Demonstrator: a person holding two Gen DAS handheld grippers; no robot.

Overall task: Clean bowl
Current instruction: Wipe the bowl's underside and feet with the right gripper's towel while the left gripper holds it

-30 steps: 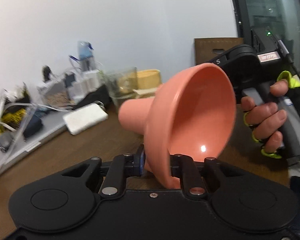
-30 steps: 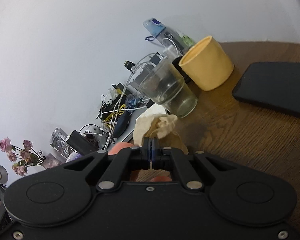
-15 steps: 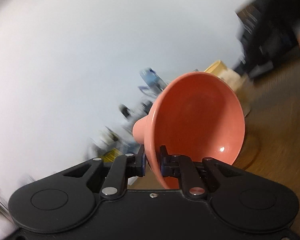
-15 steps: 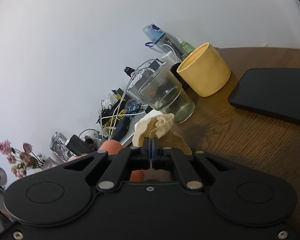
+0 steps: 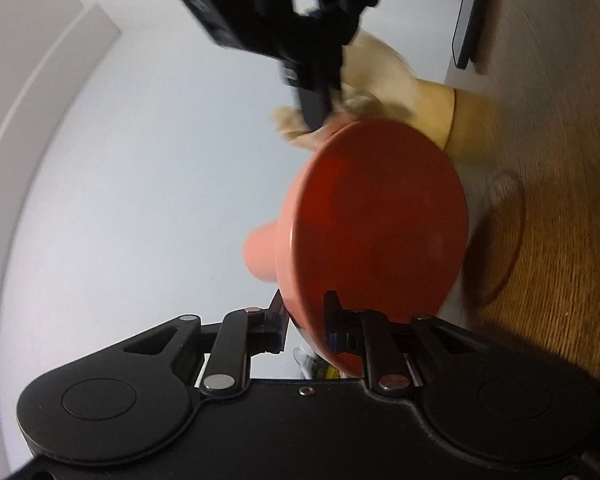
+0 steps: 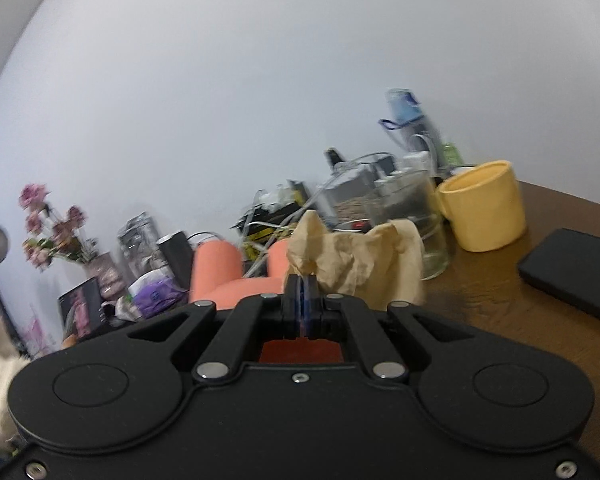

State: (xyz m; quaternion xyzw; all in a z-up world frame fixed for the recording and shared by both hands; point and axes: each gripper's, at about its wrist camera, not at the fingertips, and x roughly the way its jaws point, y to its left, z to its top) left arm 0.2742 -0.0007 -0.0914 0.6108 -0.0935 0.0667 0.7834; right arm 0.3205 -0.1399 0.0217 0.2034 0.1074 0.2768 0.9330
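Left wrist: left gripper [image 5: 306, 330] jaws opening yet pinching rim of orange bowl [image 5: 376, 236], tilted beside wooden table [image 5: 560, 240].
Right wrist: right gripper [image 6: 302, 304] jaws pressed together on crumpled beige paper towel [image 6: 360, 260], near yellow cup [image 6: 484, 208].

Left hand-held gripper [image 5: 306, 330]: matte black housing, 2 round raised discs on its lobes, 4 silver rivets on the black link arms, 1 small screw at centre, blue-edged finger pads. Right hand-held gripper [image 6: 301, 300]: same black body, 2 discs, 4 silver rivets, centre screw, 2 corner screws, blue line between pads.
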